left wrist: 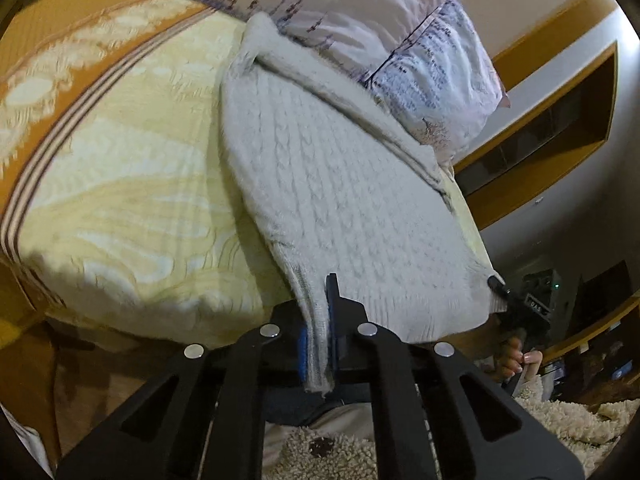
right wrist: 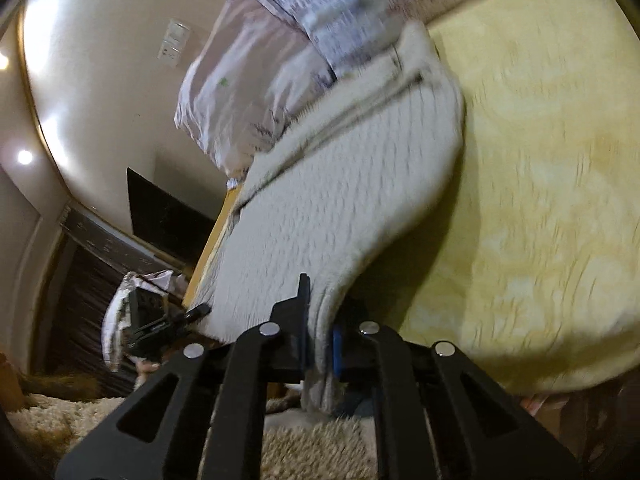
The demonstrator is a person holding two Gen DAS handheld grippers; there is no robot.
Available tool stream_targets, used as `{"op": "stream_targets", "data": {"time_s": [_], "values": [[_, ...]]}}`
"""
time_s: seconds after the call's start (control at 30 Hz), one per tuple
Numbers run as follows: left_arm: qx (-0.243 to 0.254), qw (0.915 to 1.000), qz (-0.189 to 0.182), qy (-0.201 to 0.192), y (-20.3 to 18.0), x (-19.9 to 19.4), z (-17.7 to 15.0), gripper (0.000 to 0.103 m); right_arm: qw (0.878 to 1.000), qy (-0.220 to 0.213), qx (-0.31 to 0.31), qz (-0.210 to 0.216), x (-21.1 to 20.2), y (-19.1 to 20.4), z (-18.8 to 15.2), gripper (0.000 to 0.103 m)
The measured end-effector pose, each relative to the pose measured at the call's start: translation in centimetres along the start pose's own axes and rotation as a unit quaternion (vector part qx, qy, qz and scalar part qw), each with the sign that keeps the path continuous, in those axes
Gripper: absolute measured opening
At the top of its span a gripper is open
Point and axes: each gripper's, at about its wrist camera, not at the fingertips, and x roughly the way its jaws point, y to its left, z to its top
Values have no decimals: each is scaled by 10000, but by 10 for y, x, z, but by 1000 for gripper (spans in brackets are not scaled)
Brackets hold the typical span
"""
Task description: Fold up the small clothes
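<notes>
Left wrist view: jaws of left gripper (left wrist: 320, 332) clamped on hem corner of white knit sweater (left wrist: 320, 184). Sweater spread on yellow bedspread (left wrist: 120, 184), far end against pillow (left wrist: 400, 40). Right gripper (left wrist: 498, 284) bites opposite hem corner.

Right wrist view: right gripper (right wrist: 320, 336) jaws closed on sweater (right wrist: 340, 184) hem. Knit judged soft, light, stretchy; hem corners are sound holds. Pillow (right wrist: 280, 40) crowds sweater's far end; shaggy rug (right wrist: 312, 452) below it.
</notes>
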Motion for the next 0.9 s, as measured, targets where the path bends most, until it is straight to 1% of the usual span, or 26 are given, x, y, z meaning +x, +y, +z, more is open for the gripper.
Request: {"op": "stream_targets", "data": {"time_s": [0.13,0.27,0.37,0.47,0.57,0.7,0.83,0.9], "values": [[134,9993,161,-296,-5,-11,18,6,9969,-541,-468,-342,-10,14,14,8],[258,9969,380,-642,-8,-16,40,6,9890,-978,-870,-685,-14,23,24,8],[346,9945,514,-843,-12,-14,57,6,9806,-1253,-1191,-926,-14,31,30,8],[500,9911,702,-1013,-17,-12,74,6,9694,-1524,-1510,-1193,-13,39,40,8],[639,9875,847,-1164,-23,-8,96,6,9641,-1646,-1629,-1300,-9,44,52,8],[797,9828,1018,-1319,-34,2,131,6,9574,-1735,-1779,-1468,3,50,81,8],[916,9789,1170,-1403,-44,15,166,6,9527,-1746,-1888,-1622,19,54,110,8],[898,9781,1212,-1433,-46,20,179,6,9504,-1756,-1937,-1687,27,56,124,8]]}}
